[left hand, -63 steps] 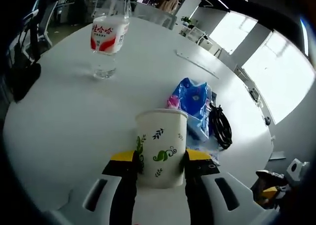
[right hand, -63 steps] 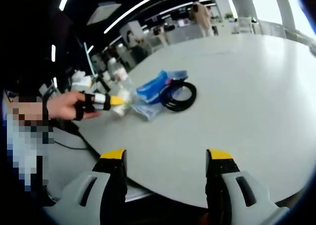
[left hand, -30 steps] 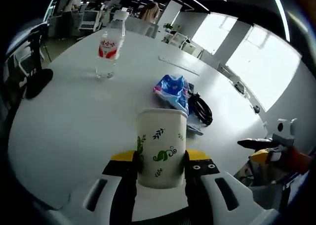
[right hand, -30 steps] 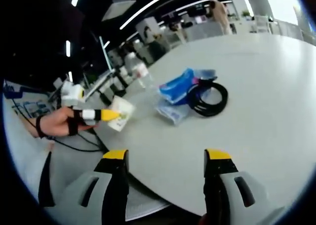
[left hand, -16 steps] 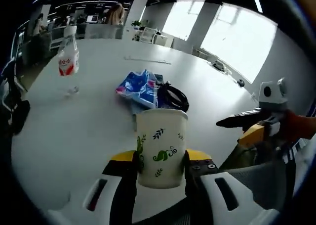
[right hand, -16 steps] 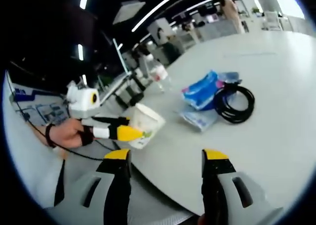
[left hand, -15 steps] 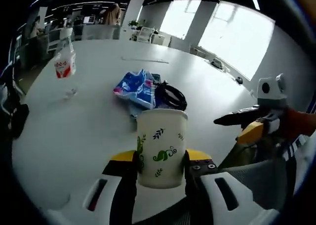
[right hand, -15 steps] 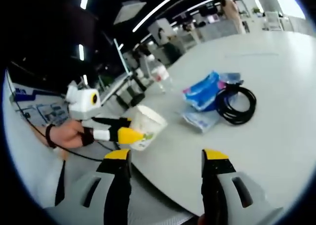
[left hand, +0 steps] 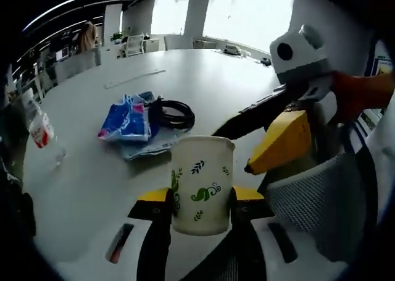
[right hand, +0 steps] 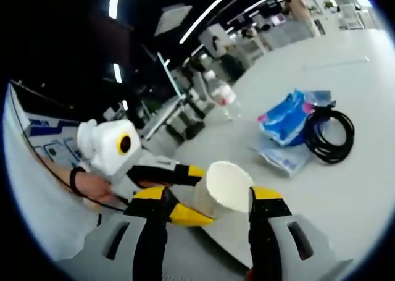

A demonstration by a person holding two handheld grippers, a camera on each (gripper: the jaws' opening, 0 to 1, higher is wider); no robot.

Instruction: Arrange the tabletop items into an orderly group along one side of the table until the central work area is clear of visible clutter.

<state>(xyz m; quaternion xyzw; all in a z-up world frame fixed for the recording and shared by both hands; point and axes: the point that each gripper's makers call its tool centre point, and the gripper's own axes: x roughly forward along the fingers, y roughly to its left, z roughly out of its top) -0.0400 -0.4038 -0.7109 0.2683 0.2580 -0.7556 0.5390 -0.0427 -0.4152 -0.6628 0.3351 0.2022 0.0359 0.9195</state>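
We see the left gripper [left hand: 200,202] clamping the leaf-printed paper cup [left hand: 202,184] between its fingers, its mouth showing pale inside, between the right gripper's [right hand: 207,202] spread fingers.

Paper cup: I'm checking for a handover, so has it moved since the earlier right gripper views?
Yes. The paper cup, held by the left gripper, has come away from the blue packet and black cable, and now sits between the right gripper's jaws.
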